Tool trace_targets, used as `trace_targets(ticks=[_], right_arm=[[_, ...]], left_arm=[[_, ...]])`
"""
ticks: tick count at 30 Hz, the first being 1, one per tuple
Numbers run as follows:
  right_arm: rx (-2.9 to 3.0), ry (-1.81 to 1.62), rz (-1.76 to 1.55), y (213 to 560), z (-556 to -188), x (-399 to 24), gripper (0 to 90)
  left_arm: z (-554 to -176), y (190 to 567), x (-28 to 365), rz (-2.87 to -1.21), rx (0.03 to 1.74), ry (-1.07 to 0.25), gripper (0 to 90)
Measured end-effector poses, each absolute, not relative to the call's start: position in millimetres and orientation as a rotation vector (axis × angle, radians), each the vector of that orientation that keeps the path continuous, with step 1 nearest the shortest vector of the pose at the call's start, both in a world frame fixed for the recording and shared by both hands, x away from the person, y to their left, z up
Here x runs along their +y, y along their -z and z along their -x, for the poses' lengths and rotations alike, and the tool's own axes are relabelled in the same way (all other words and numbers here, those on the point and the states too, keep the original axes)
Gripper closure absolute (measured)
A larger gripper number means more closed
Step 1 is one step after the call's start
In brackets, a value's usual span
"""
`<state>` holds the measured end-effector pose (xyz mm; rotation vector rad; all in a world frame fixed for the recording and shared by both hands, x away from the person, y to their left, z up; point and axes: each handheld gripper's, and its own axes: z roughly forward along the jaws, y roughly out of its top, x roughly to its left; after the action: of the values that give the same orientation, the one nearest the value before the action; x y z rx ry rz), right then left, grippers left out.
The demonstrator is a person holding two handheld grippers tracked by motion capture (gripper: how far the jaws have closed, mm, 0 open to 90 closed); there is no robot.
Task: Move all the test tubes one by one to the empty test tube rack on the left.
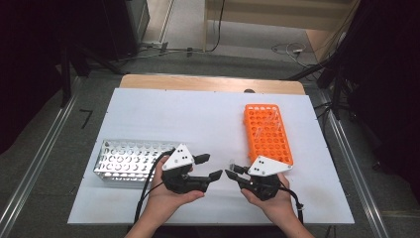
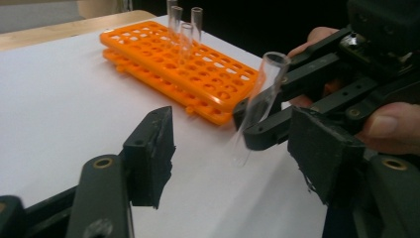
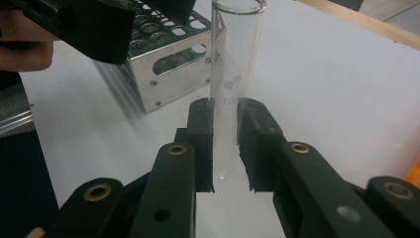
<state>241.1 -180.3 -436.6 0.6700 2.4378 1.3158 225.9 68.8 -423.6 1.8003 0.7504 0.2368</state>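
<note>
A person's right gripper (image 3: 225, 148) is clamping a clear glass tube (image 3: 233, 89) low on its body, the open mouth rising above the jaws, while the left gripper (image 1: 210, 167) is waiting just across from it with its jaws parted and nothing between them — a hand-over in mid-air looks to be the step in hand, judging by how the two tools are facing each other over the white table (image 1: 198, 119). From the left gripper's side the tube is standing ahead and a little to the right of its jaws, tilted, not yet between them. The orange rack (image 1: 268, 131), holding a few more tubes, is lying beyond and beside the right gripper; the metal rack (image 1: 124, 161) is sitting just beside the left one. The risk from here is a slip: smooth glass gripped near its rounded end could pivot or drop if the left jaws are closing off-centre or nudging it before the right ones are letting go, and a squeeze on the thin rim could chip it. Hard to make out — the tube's bottom end blurs against the table in the left gripper view, its printed marking is only partly readable, and from above the glass is barely showing at all.
</note>
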Motion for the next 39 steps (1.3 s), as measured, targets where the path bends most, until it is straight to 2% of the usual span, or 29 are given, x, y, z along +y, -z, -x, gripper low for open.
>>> trace_targets(ticks=[3, 19, 24, 27, 36, 38, 39], right_arm=[[2.446, -1.307, -0.662, 438, -240, -178, 73.8], [2.476, -1.259, -0.576, 440, -229, -162, 73.9], [2.484, -1.261, -0.555, 439, -226, -160, 73.9], [2.492, -1.258, -0.551, 439, -226, -159, 73.8], [2.49, -1.269, -0.568, 440, -227, -160, 73.1], [2.497, -1.289, -0.572, 440, -228, -161, 66.4], [2.497, -1.289, -0.572, 440, -228, -161, 66.4]], left_arm=[[-224, 423, 64, -1.799, 0.721, -0.214, 44.6], [-222, 422, 53, -1.817, 0.68, -0.176, 58.2], [-222, 423, 51, -1.835, 0.683, -0.2, 65.3], [-221, 423, 51, -1.837, 0.678, -0.211, 73.1], [-220, 422, 51, -1.851, 0.68, -0.253, 75.7], [-221, 420, 52, -1.848, 0.692, -0.261, 75.8], [-221, 420, 52, -1.848, 0.692, -0.261, 75.8]])
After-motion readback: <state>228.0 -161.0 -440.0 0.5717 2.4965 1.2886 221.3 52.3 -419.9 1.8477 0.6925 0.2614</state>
